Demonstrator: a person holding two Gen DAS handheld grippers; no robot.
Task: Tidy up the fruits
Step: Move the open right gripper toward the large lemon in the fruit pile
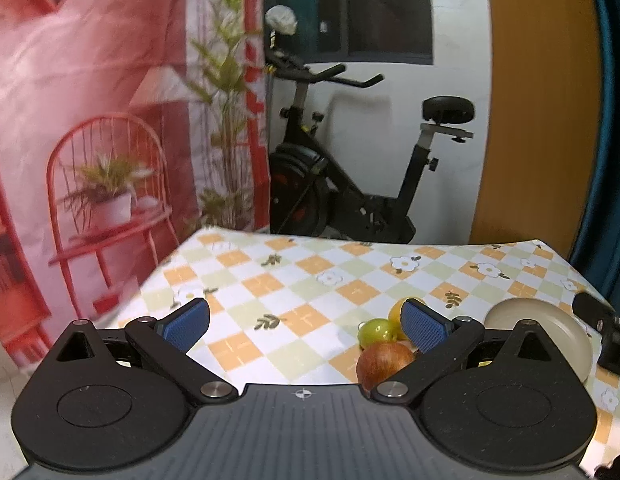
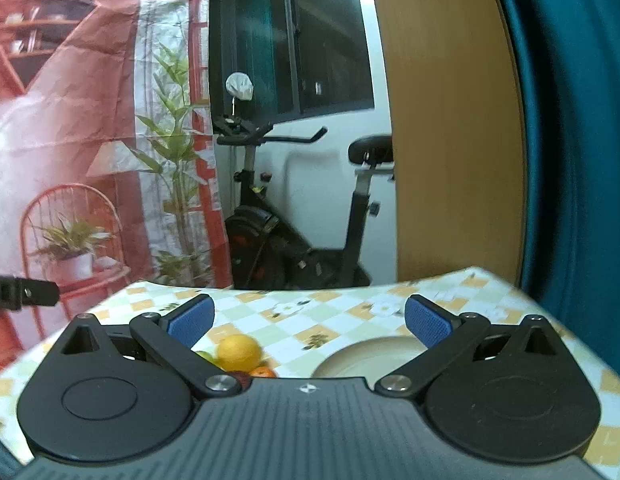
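While both jaws stand wide apart and empty, the left gripper (image 1: 306,320) hovers left of a red apple (image 1: 384,362), green fruit (image 1: 376,331) and yellow lemon (image 1: 398,312); the right gripper (image 2: 308,320) overhangs the round beige plate (image 2: 374,354) on the checked floral tablecloth (image 1: 294,280).

Home: exercise bike (image 1: 350,160), tablecloth (image 1: 294,280).

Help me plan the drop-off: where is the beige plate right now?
The beige plate sits empty on the checkered tablecloth, right of the fruit pile, nearest the yellow lemon. In the right wrist view it lies low and right of centre, by the right finger.
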